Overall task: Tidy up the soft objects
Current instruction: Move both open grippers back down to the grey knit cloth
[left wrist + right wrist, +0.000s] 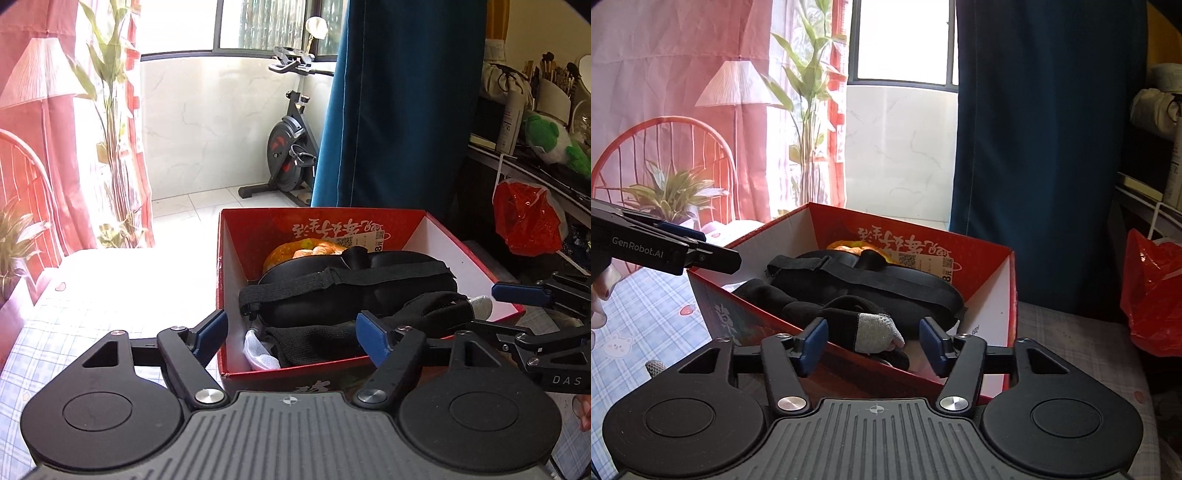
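Releasing: black glove [846,317] lying in red box [458,251], near side, grey fingertip at right; eye mask [354,291] behind it, orange item at far wall
Left gripper [295,332]: standing open, empty, straddling near-left wall
Right gripper [873,341]: standing open, pads clear of glove
Next: judging retreat upward; seeking another soft item

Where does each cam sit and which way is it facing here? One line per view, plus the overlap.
Left wrist: on the left gripper, looking down over the near wall into the red box; its own open fingers show, right gripper at right.
Right wrist: on the right gripper, at the box's near corner; left gripper and fingertips at left.
Shared: box, black eye mask, black glove, blue curtain.
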`<state>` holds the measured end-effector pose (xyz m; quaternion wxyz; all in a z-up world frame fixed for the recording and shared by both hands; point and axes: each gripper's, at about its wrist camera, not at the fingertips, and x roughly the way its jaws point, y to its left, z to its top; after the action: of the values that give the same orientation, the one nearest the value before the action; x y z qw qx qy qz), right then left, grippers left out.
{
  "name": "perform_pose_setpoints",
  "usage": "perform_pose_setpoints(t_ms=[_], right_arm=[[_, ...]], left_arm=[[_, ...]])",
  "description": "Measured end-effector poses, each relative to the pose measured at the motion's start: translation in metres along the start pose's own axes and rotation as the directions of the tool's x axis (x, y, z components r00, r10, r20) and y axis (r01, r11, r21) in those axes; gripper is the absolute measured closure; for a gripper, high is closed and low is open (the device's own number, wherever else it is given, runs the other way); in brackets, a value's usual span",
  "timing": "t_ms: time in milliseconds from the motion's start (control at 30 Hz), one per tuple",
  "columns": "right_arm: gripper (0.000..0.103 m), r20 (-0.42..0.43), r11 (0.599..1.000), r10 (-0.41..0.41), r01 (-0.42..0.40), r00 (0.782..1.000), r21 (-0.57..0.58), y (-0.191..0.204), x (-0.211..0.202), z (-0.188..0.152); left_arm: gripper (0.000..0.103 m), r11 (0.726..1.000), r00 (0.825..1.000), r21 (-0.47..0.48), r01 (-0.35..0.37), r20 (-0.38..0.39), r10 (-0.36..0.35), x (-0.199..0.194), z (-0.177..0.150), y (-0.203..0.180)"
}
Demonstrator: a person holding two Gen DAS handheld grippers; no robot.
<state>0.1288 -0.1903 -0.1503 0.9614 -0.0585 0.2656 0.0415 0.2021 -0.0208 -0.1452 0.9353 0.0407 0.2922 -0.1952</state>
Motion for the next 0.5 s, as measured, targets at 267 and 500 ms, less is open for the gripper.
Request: perform_pose_setpoints(t_ms=[267,500], right_arm=[[0.029,0.052,1.000,-0.021,0.022,0.998,-0.005,0.011,-0.029,-0.020],[0.029,0.052,0.997,0.009,-0.013,0.999,0.074,0.015,-0.044,-0.054]], left_arm=[[0.015,1.000,1.000,-0.011,-0.014,0.013,0.014,-0.020,-0.023,0.003],[0.015,0.999,1.000,-0.030,-0.019,-0.019,0.019,-0.029,-0.058,0.010]])
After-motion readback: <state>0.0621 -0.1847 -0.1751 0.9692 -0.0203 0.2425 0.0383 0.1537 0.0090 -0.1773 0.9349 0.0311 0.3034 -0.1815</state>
